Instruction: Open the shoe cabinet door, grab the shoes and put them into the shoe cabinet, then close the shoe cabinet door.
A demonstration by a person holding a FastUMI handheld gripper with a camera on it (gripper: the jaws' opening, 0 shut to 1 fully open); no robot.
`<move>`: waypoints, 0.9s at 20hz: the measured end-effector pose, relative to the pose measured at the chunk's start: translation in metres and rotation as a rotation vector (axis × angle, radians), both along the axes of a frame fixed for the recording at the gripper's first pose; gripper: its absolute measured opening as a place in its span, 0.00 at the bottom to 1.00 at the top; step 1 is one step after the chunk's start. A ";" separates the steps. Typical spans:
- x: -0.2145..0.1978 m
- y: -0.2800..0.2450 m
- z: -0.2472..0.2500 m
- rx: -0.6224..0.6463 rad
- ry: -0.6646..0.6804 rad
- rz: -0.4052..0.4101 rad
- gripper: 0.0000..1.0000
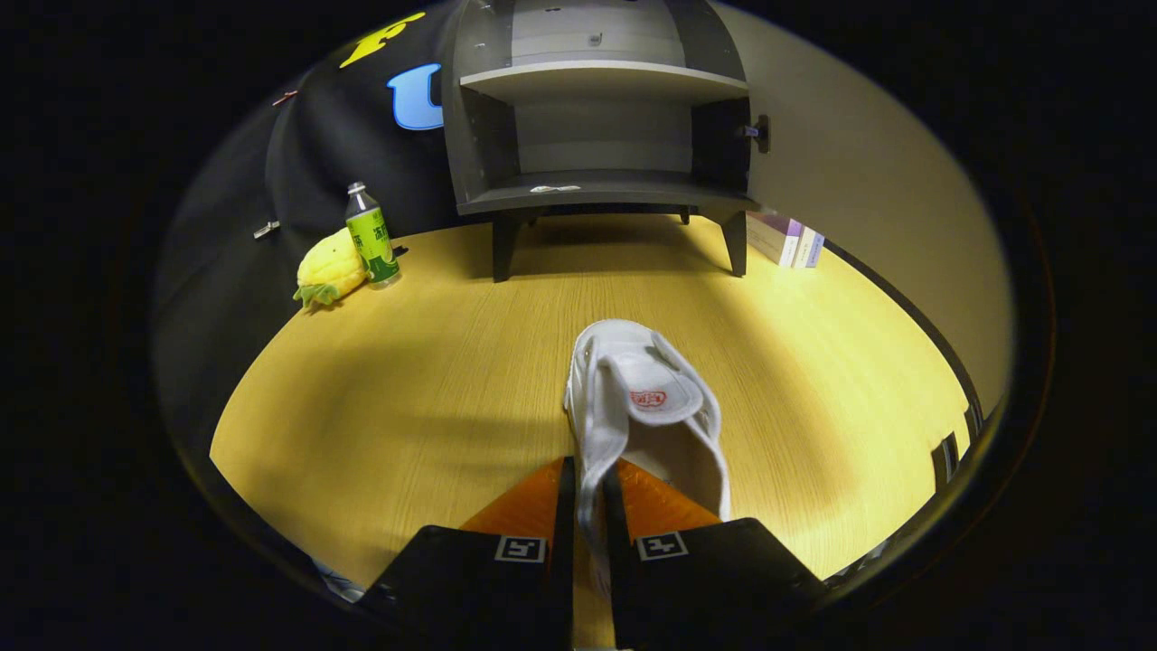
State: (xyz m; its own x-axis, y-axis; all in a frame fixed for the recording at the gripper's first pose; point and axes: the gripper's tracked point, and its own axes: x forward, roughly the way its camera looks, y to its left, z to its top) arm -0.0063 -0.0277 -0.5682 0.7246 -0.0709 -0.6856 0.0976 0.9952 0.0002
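1. The shoe (646, 398) is white, with a strap across the top and a small red mark on it. It points away toward the cabinet, and its near side wall runs back between the two fingers.
2. The gripper (587, 493) is clenched on that side wall: both fingers press the thin fabric edge from either side, with almost no gap left between them. I can't tell whether the sole is resting on the table or just lifted off it.
3. The table (407, 407) is pale wood, and a wide bare stretch of it lies between the shoe and the cabinet.
4. The cabinet (601, 136) stands well beyond the shoe on short dark legs. Its front is open, showing a lower shelf and an upper shelf, both without shoes. The door (868, 181) seems to be the pale panel swung out to the right, with a small knob near its edge.
5. Left of the cabinet stand a green bottle (371, 237) and a yellow plush (330, 269), touching each other. Some books (788, 242) lie by its right leg.
6. By my reckoning, the opening is done and the grab is made. Left to do: carry the shoe across, set it on a shelf, let go, then shut the door.
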 end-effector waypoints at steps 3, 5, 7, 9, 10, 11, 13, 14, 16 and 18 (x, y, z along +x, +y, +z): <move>0.008 0.000 -0.005 0.005 0.008 0.008 0.22; 0.013 -0.001 -0.007 0.005 0.009 0.009 0.22; 0.016 -0.004 -0.006 0.003 0.006 0.003 0.22; 0.017 -0.003 -0.009 -0.001 0.015 0.010 0.21; 0.016 -0.004 -0.009 -0.006 0.016 0.015 0.21; 0.017 -0.003 -0.010 -0.008 0.020 0.019 0.21; 0.016 -0.004 -0.010 -0.006 0.021 0.021 0.21; 0.017 -0.005 -0.010 -0.015 0.017 0.023 0.21; 0.032 -0.011 -0.024 -0.019 0.022 0.017 0.13; 0.015 -0.007 -0.014 -0.025 0.020 0.024 0.05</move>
